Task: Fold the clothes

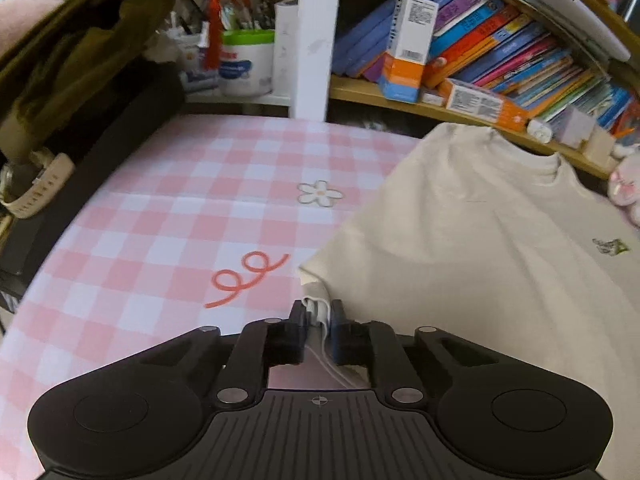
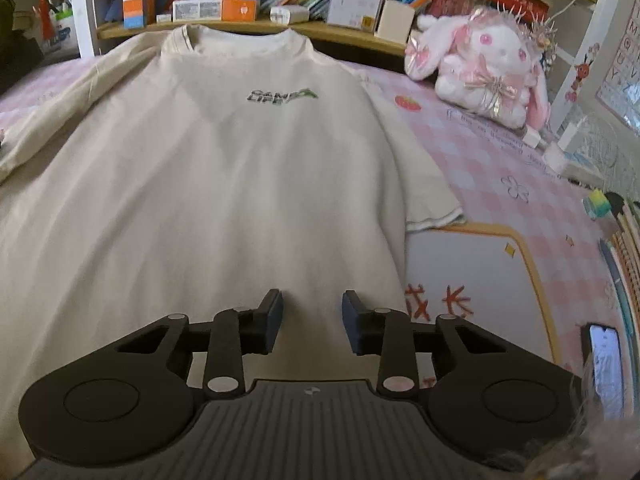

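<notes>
Left gripper (image 1: 319,314) nearest the lens in the left wrist view, jaws pressed together on a bunched fold of the cream t-shirt (image 1: 480,240) at its lower left corner, cloth visibly squeezed between the two pads. Just past the fingertips the shirt edge lifts off the pink checked tablecloth (image 1: 180,216); a red squiggle print (image 1: 244,278) and a white flower print (image 1: 320,193) sit on the bare cloth to the left of the shirt. Far left, a wristwatch (image 1: 30,190) under an olive sleeve (image 1: 80,48). Further back, a white post (image 1: 318,36), a green-rimmed tub (image 1: 248,62) and a shelf of slanted books (image 1: 500,52).

Right gripper (image 2: 312,308) hovers low over the shirt's bottom part near its right side, jaws partly spread with only flat fabric showing in the gap, pads not pinching anything. T-shirt (image 2: 224,184) lies front up, spread flat on the table, collar toward the shelf, small chest logo (image 2: 280,97) readable, right short sleeve (image 2: 428,200) laid out sideways. Phone (image 2: 606,364) at the right edge near the gripper. Beyond the sleeve, a pink and white plush bunny (image 2: 484,68) sits by the back wall; book boxes along the shelf behind the collar
</notes>
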`<state>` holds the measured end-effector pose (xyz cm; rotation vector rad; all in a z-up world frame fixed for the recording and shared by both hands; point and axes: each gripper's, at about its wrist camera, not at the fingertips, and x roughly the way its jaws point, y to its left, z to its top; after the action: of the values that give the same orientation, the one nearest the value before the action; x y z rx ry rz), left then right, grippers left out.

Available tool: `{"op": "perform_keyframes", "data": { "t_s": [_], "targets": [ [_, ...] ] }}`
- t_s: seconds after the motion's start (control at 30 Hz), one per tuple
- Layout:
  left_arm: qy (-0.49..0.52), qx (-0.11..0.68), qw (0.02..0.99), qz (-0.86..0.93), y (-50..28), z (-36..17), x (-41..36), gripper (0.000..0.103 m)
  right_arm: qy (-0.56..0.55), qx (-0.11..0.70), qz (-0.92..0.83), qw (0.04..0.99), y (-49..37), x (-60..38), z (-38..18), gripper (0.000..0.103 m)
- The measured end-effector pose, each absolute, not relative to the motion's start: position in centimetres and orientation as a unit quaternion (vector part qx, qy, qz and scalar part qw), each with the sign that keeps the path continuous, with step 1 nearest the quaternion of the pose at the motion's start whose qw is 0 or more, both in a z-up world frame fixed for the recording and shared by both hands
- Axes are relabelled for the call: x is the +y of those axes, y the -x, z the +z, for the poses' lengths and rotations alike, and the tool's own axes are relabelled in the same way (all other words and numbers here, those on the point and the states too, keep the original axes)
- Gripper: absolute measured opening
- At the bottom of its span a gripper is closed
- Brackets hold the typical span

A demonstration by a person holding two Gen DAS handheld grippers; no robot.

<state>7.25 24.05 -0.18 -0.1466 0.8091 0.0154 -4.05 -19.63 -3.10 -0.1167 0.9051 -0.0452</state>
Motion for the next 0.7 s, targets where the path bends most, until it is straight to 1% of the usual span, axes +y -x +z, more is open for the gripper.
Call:
{"op": "perform_keyframes", "data": {
  "t_s": [0.07, 0.17, 0.3, 0.37, 0.43, 0.53, 0.7],
  "targets": [
    [0.084, 0.391, 0.916, 0.000, -7.6, 0.2, 24.6, 0.008, 0.054, 0.438, -0.023, 0.897, 4.1, -19.6, -3.1, 0.029],
    [0.089, 0.363, 0.927, 0.035, -9.0, 2.1, 27.2, 0.008, 0.053, 0.439, -0.022, 0.897, 4.0, -19.6, -3.1, 0.029],
    [0.055, 0.336, 0.937, 0.081, -12.2, 4.8, 30.8, 0.008, 0.055, 0.442, -0.020, 0.895, 3.8, -19.4, -3.0, 0.027],
    [0.033, 0.332, 0.937, 0.101, -14.1, 5.7, 32.3, 0.008, 0.057, 0.444, -0.018, 0.894, 3.7, -19.3, -2.9, 0.024],
    [0.014, 0.330, 0.937, 0.111, -15.7, 6.2, 33.0, 0.008, 0.059, 0.446, -0.016, 0.893, 3.6, -19.1, -2.9, 0.023],
    [-0.017, 0.333, 0.935, 0.121, -17.3, 6.2, 33.0, 0.008, 0.059, 0.449, -0.009, 0.891, 3.4, -18.7, -2.8, 0.023],
    [-0.045, 0.371, 0.918, 0.132, -18.7, 3.8, 33.1, 0.009, 0.075, 0.450, -0.004, 0.890, 3.0, -17.6, -2.7, 0.023]
  ]
}}
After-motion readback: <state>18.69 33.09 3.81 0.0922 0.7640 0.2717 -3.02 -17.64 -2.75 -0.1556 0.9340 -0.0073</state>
